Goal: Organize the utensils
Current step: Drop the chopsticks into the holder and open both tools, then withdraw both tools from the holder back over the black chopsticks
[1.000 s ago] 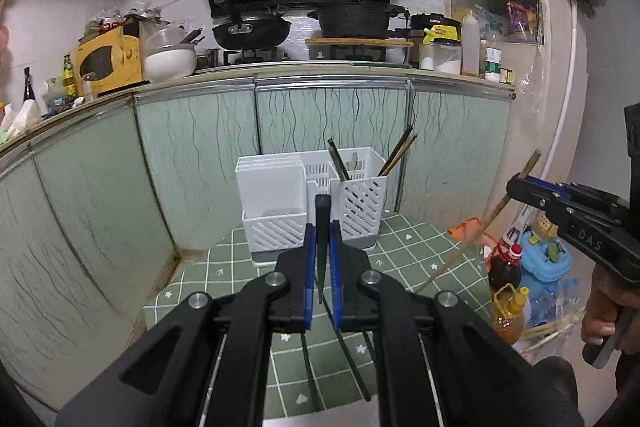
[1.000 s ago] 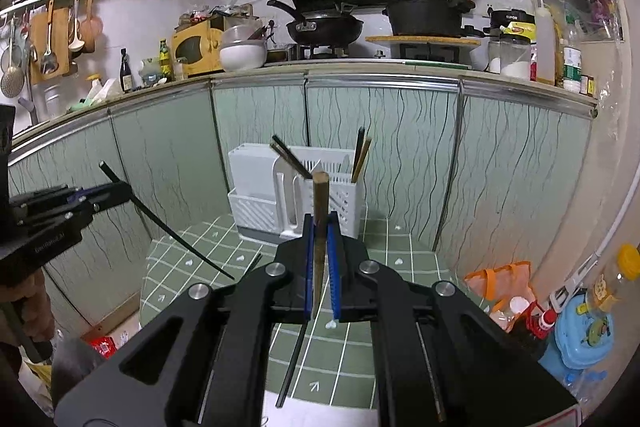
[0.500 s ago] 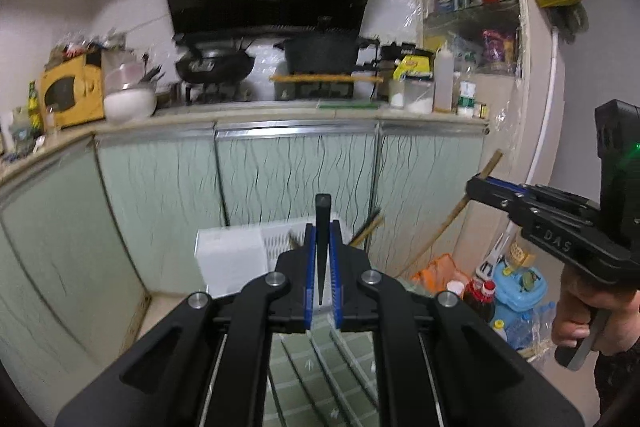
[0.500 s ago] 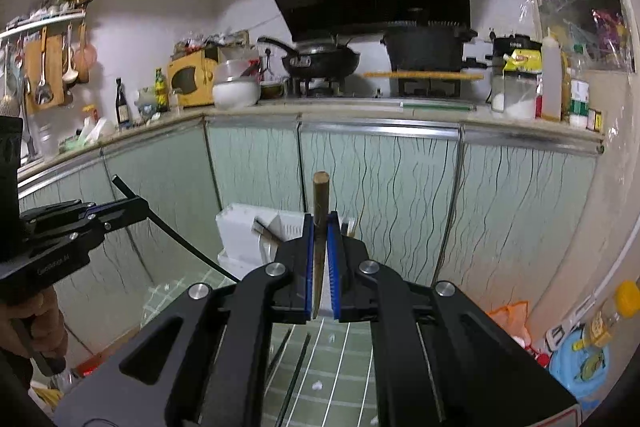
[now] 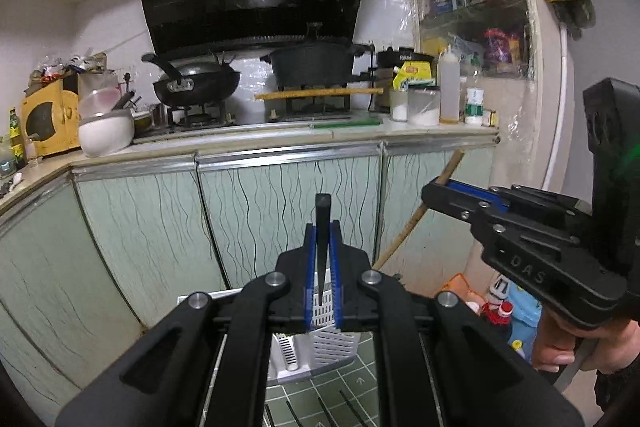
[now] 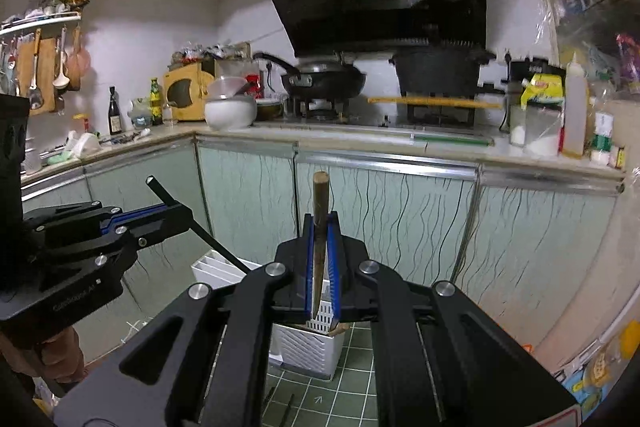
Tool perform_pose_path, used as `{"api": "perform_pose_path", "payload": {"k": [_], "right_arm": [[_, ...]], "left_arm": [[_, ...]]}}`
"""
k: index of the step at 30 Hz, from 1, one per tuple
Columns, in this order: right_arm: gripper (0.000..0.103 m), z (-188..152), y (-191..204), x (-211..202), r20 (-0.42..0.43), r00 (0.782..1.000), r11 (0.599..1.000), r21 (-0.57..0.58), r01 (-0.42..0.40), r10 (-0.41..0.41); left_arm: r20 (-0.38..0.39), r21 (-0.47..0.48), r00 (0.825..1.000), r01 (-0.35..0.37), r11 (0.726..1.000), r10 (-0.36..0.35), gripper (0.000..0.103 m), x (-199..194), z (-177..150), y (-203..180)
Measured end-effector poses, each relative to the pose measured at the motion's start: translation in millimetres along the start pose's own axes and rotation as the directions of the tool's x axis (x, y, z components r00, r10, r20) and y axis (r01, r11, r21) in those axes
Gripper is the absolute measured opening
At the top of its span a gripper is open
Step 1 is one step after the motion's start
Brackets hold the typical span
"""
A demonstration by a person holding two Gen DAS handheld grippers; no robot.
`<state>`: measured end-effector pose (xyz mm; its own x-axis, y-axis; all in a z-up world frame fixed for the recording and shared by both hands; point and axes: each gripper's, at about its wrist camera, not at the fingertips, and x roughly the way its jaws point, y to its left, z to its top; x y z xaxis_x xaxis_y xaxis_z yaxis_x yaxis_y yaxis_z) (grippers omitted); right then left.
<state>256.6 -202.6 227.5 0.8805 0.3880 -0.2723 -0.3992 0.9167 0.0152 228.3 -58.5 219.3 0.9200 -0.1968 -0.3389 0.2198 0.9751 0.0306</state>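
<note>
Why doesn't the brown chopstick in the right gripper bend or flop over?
The brown chopstick looks like wood, so it is probably stiff: it stays straight though pinched only partway along. It is thin, so likely light. Its rounded shaft might swivel or slip between the flat blue fingers of the right gripper, since they clamp it at one narrow spot.

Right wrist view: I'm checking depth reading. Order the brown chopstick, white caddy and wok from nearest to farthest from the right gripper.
1. Brown chopstick, clamped in the right gripper.
2. White caddy, just below, on the green tiles.
3. Wok, far back on the stove.
</note>
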Motion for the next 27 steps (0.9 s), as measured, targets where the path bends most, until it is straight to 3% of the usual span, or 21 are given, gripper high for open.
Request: {"api": "perform_pose_path", "payload": {"k": [7, 9, 10, 11, 12, 13, 14, 17, 27], "right_arm": [[0.007, -32, -14, 47, -0.075, 0.996, 0.999, 0.014, 0.041, -0.040], [0.031, -39, -18, 51, -0.093, 0.995, 0.998, 0.025, 0.049, -0.046], [0.055, -41, -21, 48, -0.086, 0.995, 0.998, 0.038, 0.054, -0.050], [0.066, -43, -24, 45, -0.078, 0.995, 0.997, 0.045, 0.057, -0.054], [0.069, -43, -25, 42, -0.073, 0.996, 0.997, 0.050, 0.060, -0.056], [0.073, -43, -27, 38, -0.074, 0.996, 0.996, 0.056, 0.062, -0.058], [0.081, -44, -27, 33, -0.072, 0.995, 0.996, 0.058, 0.066, -0.062], [0.094, -43, -25, 12, -0.049, 0.996, 0.995, 0.053, 0.082, -0.079], [0.095, -55, -1, -49, -0.066, 0.995, 0.997, 0.019, 0.079, -0.078]], "left_arm": [[-0.050, -0.008, 0.999, 0.001, 1.000, -0.002, 0.007, 44, -34, 14], [-0.062, -0.010, 0.998, -0.012, 1.000, 0.011, 0.009, 48, -43, 18], [-0.063, -0.010, 0.998, -0.022, 1.000, 0.021, 0.016, 47, -45, 20], [-0.059, -0.009, 0.998, -0.037, 0.999, 0.037, 0.045, 45, -47, 21], [-0.049, -0.009, 0.997, -0.057, 0.998, 0.057, 0.084, 41, -48, 23], [-0.017, -0.015, 0.995, -0.095, 0.995, 0.095, 0.097, 33, -48, 25], [0.020, -0.024, 0.993, -0.119, 0.993, 0.120, 0.098, 24, -47, 27], [0.022, -0.035, 0.991, -0.131, 0.991, 0.132, 0.098, 4, -44, 29], [0.019, -0.041, 0.986, -0.167, 0.985, 0.168, 0.098, -56, -45, 12]]}}
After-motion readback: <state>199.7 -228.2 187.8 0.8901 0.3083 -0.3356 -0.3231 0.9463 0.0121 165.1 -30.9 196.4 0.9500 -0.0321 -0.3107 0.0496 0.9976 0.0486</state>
